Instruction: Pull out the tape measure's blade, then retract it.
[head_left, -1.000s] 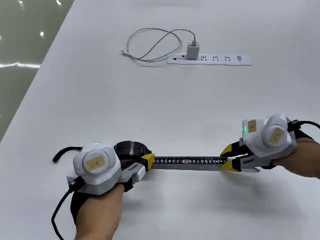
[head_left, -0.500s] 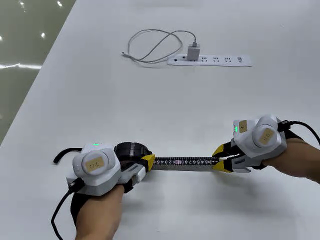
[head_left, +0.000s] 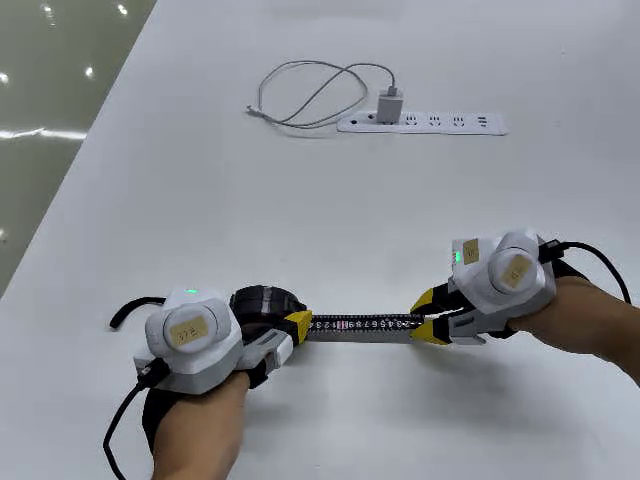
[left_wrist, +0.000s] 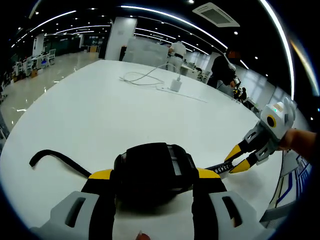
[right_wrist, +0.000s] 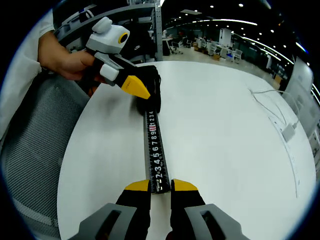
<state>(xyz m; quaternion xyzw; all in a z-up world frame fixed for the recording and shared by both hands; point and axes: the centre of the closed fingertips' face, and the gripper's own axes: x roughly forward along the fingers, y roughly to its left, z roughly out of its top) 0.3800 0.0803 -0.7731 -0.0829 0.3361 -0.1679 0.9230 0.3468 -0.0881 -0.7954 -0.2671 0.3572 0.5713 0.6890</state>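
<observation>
Meanwhile left gripper (head_left: 283, 328) clamped tape measure (head_left: 262, 300); right gripper (head_left: 428, 318) pinched blade (head_left: 365, 325) end; blade lay stretched between them over table (head_left: 300, 200).

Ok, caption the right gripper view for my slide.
Right gripper pinches the tip of the numbered blade, stretched over the white table to the black case clamped in the left gripper.

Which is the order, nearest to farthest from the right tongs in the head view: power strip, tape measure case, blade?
1. The blade, pinched in the right tongs, running to their left.
2. The tape measure case, at the blade's other end, held in the left tongs.
3. The power strip, far across the table.
</observation>
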